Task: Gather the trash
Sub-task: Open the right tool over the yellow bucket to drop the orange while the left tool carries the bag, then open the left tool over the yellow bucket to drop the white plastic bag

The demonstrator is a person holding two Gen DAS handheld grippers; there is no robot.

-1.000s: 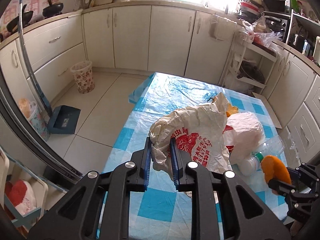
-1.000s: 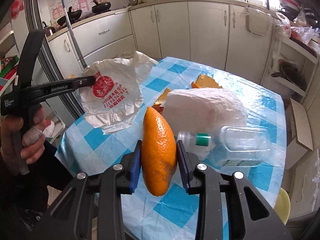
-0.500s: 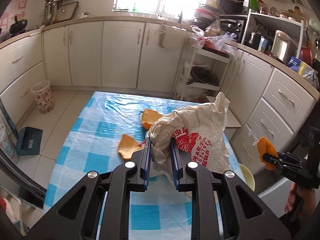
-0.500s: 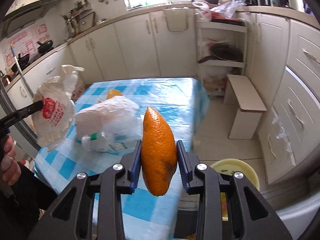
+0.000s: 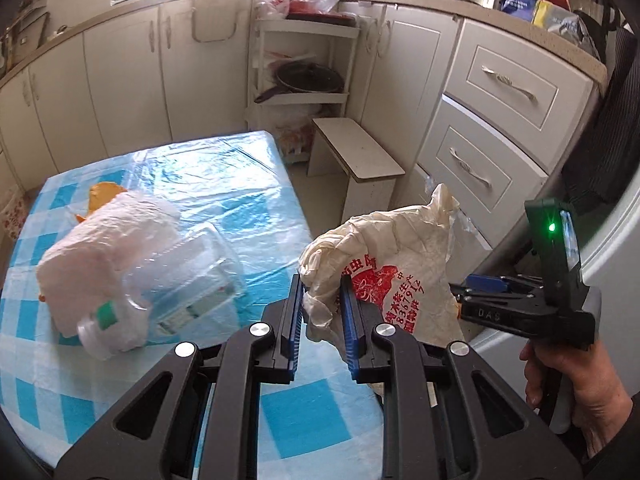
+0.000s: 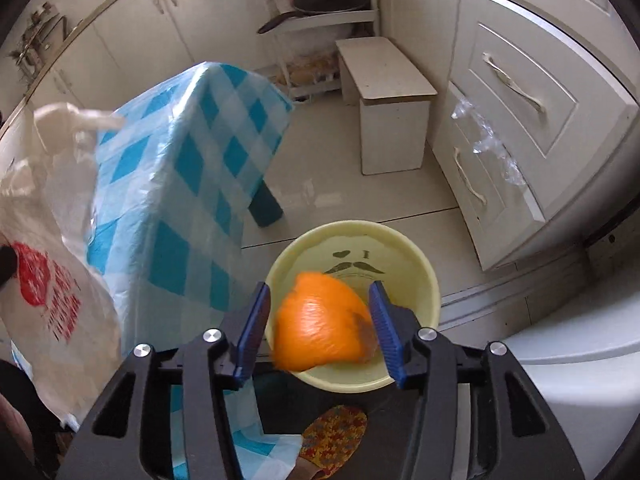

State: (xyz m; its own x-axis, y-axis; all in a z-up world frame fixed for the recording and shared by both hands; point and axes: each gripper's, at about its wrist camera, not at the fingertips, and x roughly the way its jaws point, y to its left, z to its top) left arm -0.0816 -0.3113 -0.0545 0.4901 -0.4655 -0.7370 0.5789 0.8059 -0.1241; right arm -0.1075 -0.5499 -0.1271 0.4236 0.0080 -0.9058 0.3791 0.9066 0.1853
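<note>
Orange peel [image 6: 320, 320] sits blurred between the pads of the right gripper [image 6: 318, 326], whose jaws are opening at this moment; gaps show on both sides of the peel, so the pads no longer press on it, and the blur suggests it is coming free. The gripper points steeply down over a pale yellow bin [image 6: 416, 276] standing on the floor just off the table's corner, which explains the posture: release above the bin's mouth lets the peel fall inside without further guidance. The left gripper [image 5: 320, 304] has its fingers drawn together and clamped on a bunched fold of a crumpled white plastic bag [image 5: 400, 264] with red print, holding it in the air beyond the near right edge of the tabletop [image 5: 224, 184], beside the right gripper. Gripping a gathered fold rather than a loose flap keeps thin film from slipping out. The judgement is that the bag is being brought toward the same bin for disposal after the peel. Remaining trash lies toward the left edge of the blue checked tabletop: a clear plastic bottle [image 5: 176, 284] on its side with a green neck ring, a white bag [image 5: 108, 240] touching it, and further orange peel [image 5: 105, 194] just behind that bag.
</note>
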